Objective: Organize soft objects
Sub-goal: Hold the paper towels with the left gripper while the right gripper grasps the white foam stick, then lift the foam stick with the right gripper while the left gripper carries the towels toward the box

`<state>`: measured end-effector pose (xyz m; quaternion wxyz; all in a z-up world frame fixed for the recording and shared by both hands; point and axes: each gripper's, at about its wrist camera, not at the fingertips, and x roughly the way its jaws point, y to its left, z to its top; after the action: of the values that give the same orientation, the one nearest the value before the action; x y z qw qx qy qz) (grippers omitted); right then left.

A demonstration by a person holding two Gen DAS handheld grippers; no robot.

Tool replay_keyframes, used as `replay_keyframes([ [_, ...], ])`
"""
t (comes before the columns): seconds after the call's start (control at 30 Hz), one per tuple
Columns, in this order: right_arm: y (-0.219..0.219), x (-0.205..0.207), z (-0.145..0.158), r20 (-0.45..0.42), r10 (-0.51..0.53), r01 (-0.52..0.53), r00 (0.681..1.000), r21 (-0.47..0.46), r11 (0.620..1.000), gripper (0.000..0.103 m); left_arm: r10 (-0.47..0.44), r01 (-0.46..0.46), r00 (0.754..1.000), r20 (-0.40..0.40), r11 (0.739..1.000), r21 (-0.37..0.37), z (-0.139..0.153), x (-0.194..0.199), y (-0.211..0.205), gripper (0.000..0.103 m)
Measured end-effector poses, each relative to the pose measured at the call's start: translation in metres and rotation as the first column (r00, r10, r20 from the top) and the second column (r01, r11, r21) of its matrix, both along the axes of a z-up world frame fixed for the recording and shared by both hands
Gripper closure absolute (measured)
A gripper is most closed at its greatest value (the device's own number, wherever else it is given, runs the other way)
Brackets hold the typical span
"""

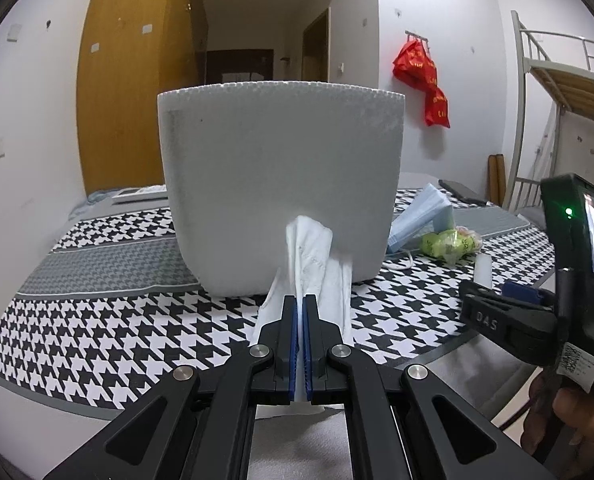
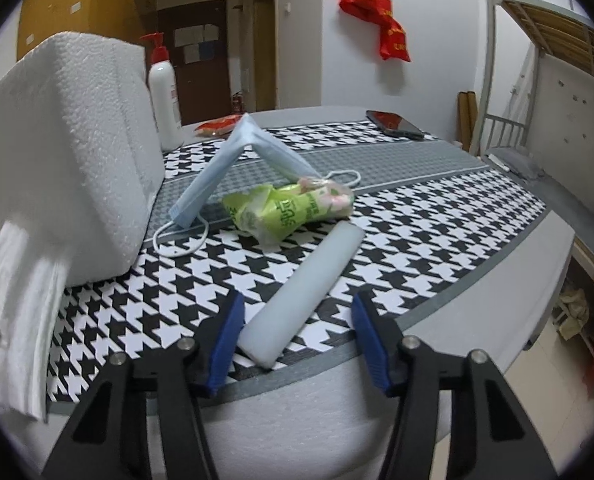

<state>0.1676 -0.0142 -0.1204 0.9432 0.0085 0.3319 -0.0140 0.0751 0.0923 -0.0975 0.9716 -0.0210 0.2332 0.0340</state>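
A: Left side, item one?
B: My left claw (image 1: 299,312), clamped tight on a folded white tissue (image 1: 311,256), in front of the white foam box (image 1: 281,184) on the houndstooth counter (image 2: 437,240).

A: Further right?
B: Blue face mask (image 2: 233,160), tented beside the box. Green snack packet (image 2: 289,212), touching the mask.

A: Last?
B: White foam bar (image 2: 301,296), flat; near end between my right claw's (image 2: 297,340) parted pads, ungripped.

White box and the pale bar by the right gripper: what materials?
Box: expanded polystyrene foam by its look, matte white, beaded grain on faces and rim. Bar: probably soft foam or silicone, smooth, milky and translucent with rounded edges; can't tell which.
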Motion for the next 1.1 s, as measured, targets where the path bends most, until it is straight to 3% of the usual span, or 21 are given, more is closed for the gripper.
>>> replay_keyframes([
  [0.13, 0.007, 0.001, 0.001, -0.004, -0.008, 0.008, 1.000, -0.021, 1.000, 0.052, 0.008, -0.008, 1.000, -0.007, 1.000, 0.004, -0.001, 0.000, 0.001, 0.101],
  [0.23, -0.001, 0.001, 0.003, -0.005, -0.014, 0.014, 1.000, 0.015, 1.000, 0.062, 0.019, -0.019, 1.000, -0.017, 1.000, 0.008, -0.003, 0.001, 0.003, 0.101],
  [0.6, -0.018, -0.005, 0.009, 0.004, 0.142, -0.142, 0.990, 0.081, 0.987, 0.079, 0.012, -0.012, 1.000, -0.016, 1.000, 0.015, -0.001, 0.005, 0.002, 0.101],
  [0.87, -0.040, -0.012, 0.018, 0.049, 0.141, -0.143, 0.989, 0.032, 0.989, 0.083, 0.004, -0.004, 1.000, -0.013, 1.000, 0.019, -0.001, 0.007, -0.003, 0.101],
  [1.1, -0.060, -0.006, 0.010, 0.014, 0.145, -0.146, 0.989, 0.061, 0.987, 0.082, -0.010, 0.010, 1.000, -0.011, 1.000, 0.021, -0.002, 0.006, -0.009, 0.101],
])
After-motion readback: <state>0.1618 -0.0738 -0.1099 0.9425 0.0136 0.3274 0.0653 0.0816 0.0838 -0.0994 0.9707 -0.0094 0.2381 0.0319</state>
